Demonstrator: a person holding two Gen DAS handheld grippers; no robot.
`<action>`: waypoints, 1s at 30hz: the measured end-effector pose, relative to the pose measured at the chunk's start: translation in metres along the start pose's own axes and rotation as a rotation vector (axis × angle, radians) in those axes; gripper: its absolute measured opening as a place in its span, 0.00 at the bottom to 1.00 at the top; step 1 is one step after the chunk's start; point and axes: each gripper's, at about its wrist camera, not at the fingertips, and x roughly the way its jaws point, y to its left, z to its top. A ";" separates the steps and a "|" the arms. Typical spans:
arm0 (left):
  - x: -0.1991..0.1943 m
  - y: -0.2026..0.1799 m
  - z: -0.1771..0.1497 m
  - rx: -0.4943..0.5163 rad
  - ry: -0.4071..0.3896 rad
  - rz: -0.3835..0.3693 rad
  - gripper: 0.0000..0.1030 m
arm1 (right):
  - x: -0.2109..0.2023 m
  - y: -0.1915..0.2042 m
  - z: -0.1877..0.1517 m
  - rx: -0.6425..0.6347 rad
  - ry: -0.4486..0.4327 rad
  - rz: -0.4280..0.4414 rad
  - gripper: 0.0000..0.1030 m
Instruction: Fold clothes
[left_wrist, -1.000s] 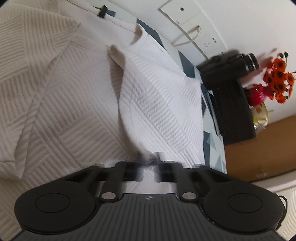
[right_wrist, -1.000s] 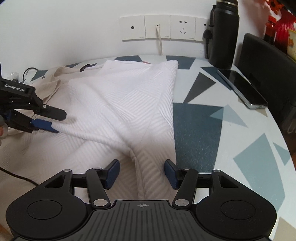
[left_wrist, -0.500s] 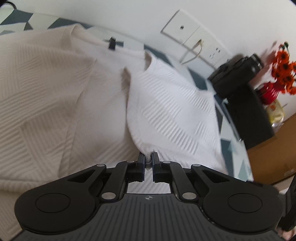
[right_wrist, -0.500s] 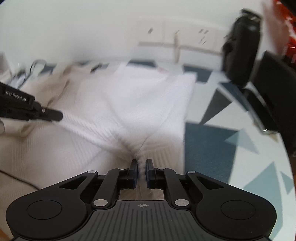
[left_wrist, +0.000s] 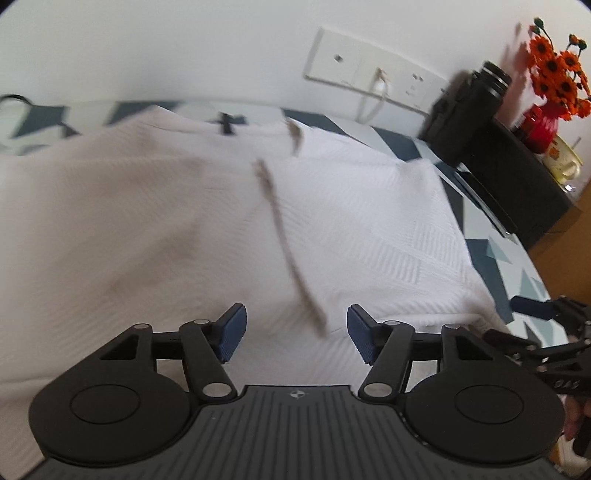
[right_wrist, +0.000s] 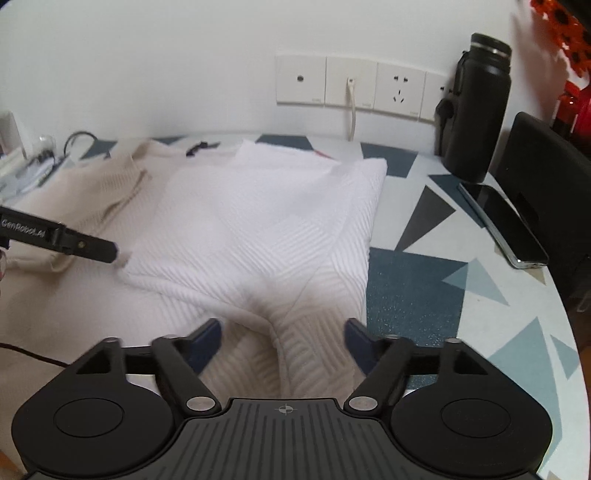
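Both grippers, left (left_wrist: 293, 334) and right (right_wrist: 282, 341), have just been opening and now stand wide with nothing pinched, over the white textured sweater (right_wrist: 266, 229) lying partly folded on the patterned table (right_wrist: 417, 295). Smoothing the turned-over panel flat before the next grab would likely keep the fold square. "GenRobot.AI" is printed on the left gripper's arm.

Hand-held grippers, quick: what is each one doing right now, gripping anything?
Left hand-held gripper: open, jaws just opened, holding nothing; white garment lies beneath.
Right hand-held gripper: open, jaws just opened, holding nothing.
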 end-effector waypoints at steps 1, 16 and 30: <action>-0.012 0.001 -0.007 -0.003 -0.015 0.035 0.60 | -0.002 0.001 -0.001 -0.002 -0.013 0.016 0.82; -0.207 0.115 -0.189 -0.315 -0.115 0.337 0.70 | 0.003 0.084 0.007 -0.033 0.001 0.228 0.98; -0.197 0.258 -0.249 -0.203 -0.106 0.098 0.70 | -0.008 0.245 -0.028 -0.139 0.081 0.089 0.97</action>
